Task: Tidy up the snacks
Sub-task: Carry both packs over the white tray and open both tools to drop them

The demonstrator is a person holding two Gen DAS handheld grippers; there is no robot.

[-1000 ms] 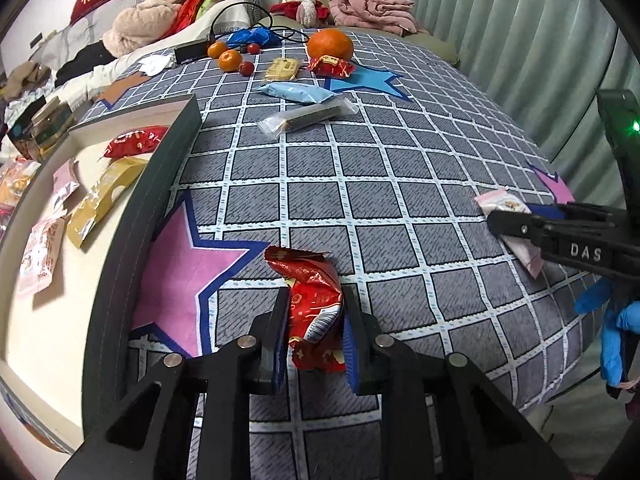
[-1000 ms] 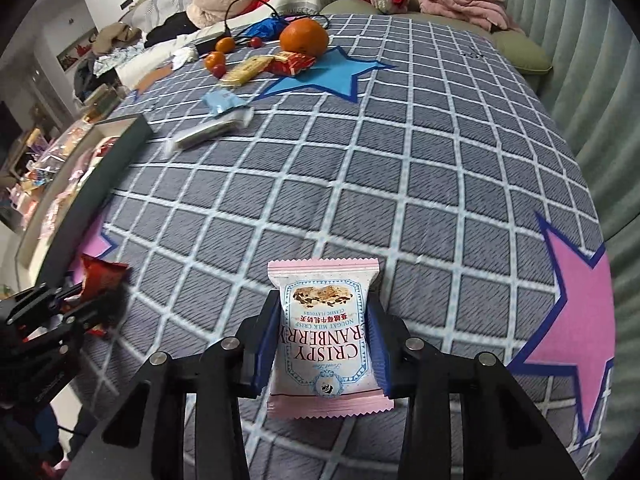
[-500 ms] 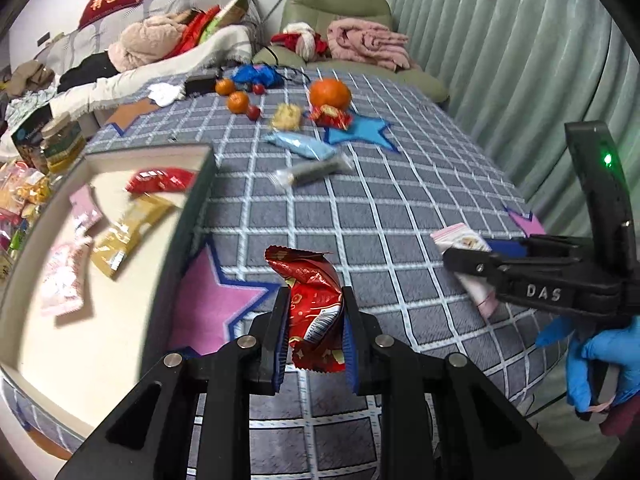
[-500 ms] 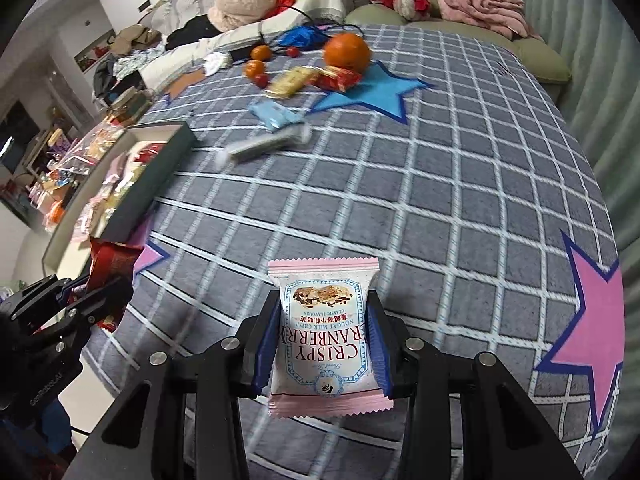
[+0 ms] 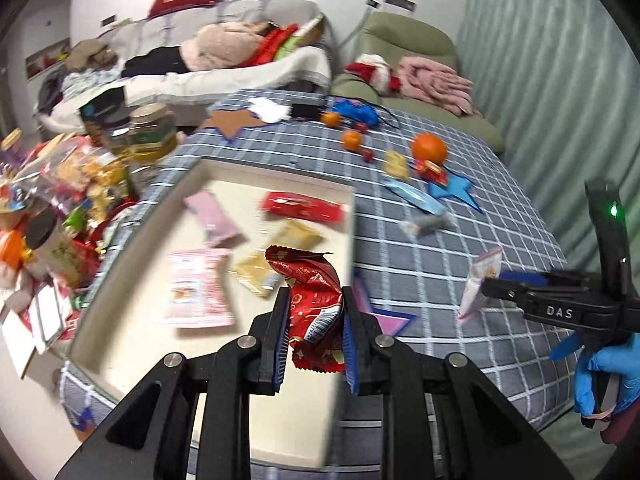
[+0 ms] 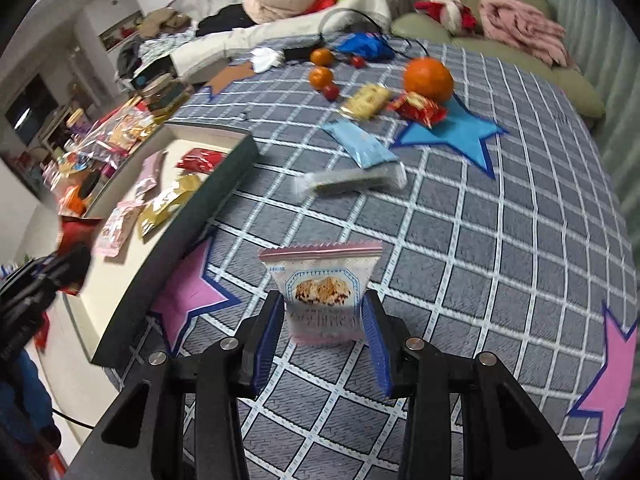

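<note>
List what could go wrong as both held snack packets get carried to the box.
1. The left gripper pinches the crumpled red packet only at its lower part; it may slip out short of the box.
2. The right gripper holds the pink packet by its bottom edge, so it may flop or twist.
3. Packets already lie in the box; a drop may land on them.

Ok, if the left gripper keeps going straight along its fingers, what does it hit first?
Probably the tray floor. The left gripper, shut on the red packet, points down over the tray's right side, near the gold packet. Depth is unclear.
</note>
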